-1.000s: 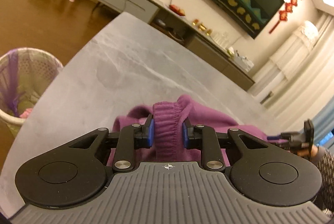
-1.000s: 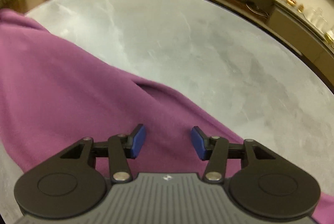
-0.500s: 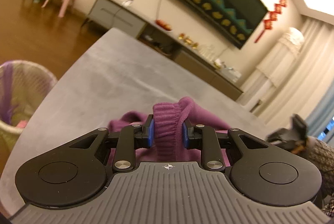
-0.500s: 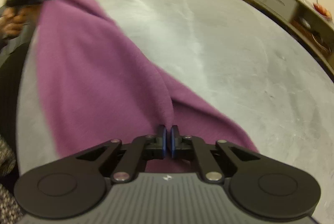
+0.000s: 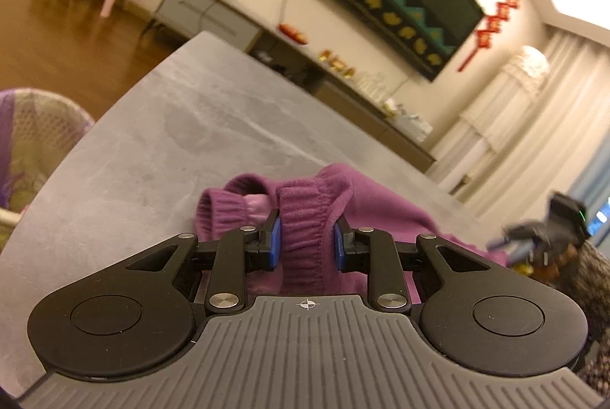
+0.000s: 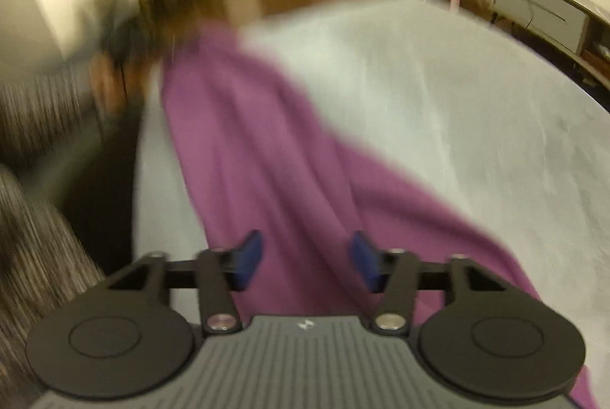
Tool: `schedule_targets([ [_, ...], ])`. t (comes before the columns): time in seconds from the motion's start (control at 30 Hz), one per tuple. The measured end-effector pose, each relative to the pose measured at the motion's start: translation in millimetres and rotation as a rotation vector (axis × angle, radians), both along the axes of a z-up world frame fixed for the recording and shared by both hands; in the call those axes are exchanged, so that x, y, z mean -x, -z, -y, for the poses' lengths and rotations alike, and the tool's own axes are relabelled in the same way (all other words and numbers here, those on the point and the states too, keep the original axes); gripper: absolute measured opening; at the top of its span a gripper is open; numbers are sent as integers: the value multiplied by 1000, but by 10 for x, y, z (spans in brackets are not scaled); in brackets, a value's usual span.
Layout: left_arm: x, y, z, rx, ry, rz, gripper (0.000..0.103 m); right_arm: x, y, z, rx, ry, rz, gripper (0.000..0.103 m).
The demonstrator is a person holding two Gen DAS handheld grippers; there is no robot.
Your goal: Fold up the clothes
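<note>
Left gripper [image 5: 307, 241], at lower centre of its view, pinches the ribbed waistband [image 5: 305, 229] of the purple garment [image 5: 381, 203] on the grey table [image 5: 171, 149], as it did a second ago. Right gripper [image 6: 307, 258], low in its blurred view, has just sprung apart after a brief pinch; cloth lies beneath the spread jaws, unheld. That end probably needs regrasping before any fold.
</note>
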State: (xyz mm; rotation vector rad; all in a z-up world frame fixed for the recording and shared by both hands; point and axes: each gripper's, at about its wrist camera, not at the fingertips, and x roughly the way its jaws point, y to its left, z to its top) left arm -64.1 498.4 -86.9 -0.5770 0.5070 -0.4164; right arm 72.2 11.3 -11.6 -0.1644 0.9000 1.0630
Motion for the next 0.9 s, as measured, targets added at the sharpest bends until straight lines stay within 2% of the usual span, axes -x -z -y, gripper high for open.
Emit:
schedule_targets([
  [0.03,26,-12,-1,7,13,15,15,-127,-14,-8,-53,40,-20,67],
  [0.07,49,-32,11,16,29,31,15,-242,28,-56,-63,73,-39,70],
  [0.13,90,-81,27,28,62,62,15,-408,195,-236,-14,95,-71,70],
  [0.17,117,-110,32,30,84,78,15,-433,295,-352,26,76,-84,66],
  [0.2,153,-142,41,23,103,89,15,-421,383,-461,63,47,-100,39],
  [0.23,212,-170,59,11,126,97,15,-336,421,-557,90,-6,-101,20],
  [0.27,260,-190,62,-1,146,99,15,-221,413,-646,111,-72,-80,6],
  [0.4,410,-169,-24,-20,201,67,15,313,309,-783,234,-245,36,5],
  [0.5,475,-133,-68,-16,242,41,15,575,349,-729,306,-306,35,4],
  [0.6,504,-130,-17,-30,285,23,17,639,432,-614,339,-316,-2,4],
  [0.67,521,-132,4,-38,290,13,22,647,464,-559,357,-320,-22,5],
  [0.7,524,-136,3,-39,283,11,28,635,485,-550,371,-316,-19,8],
  [0.73,517,-131,-19,-29,272,4,44,614,473,-520,369,-310,-19,11],
  [0.8,486,-110,-82,7,246,-8,63,551,371,-414,318,-287,-13,13],
  [0.87,425,-86,-149,61,229,-14,70,386,130,-289,172,-227,-23,20],
  [0.9,361,-63,-176,102,227,-24,74,290,-5,-234,87,-198,-25,30],
])
